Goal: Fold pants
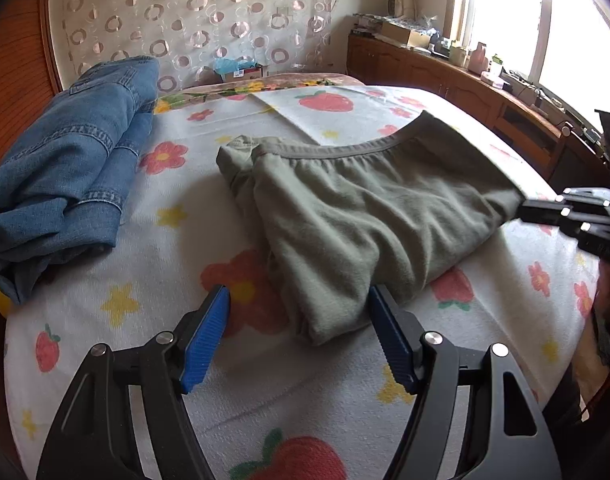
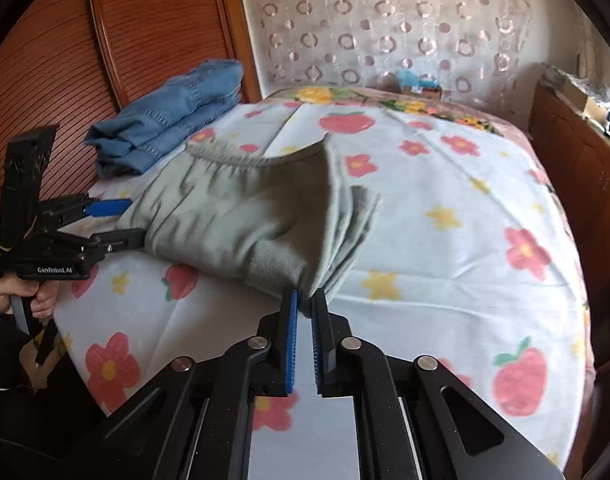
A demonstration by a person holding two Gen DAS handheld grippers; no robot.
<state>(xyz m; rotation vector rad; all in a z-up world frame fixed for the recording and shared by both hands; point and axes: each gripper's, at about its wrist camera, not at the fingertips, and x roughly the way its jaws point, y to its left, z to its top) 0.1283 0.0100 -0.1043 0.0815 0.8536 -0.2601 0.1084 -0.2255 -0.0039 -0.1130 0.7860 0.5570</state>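
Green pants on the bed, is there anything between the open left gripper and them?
Nothing visible. The left gripper is open, its jaws straddling the near folded corner of the green pants with only bare blanket in the gap. The folded jeans lie apart, off to the side. The right gripper is shut on the pants' other corner.

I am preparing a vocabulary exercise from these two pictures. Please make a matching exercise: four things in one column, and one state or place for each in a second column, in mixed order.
Things:
1. olive-green fabric pants
2. folded blue denim jeans
3. left gripper
4. right gripper

States or places:
A. jaws open, beside the near corner of the green cloth
B. lies at the bed's far left side, near the wooden panel
C. shut on a corner of the green cloth
D. lies in the middle of the flower-print blanket, waistband at the far side

Pairs: 1-D, 2-B, 3-A, 4-C
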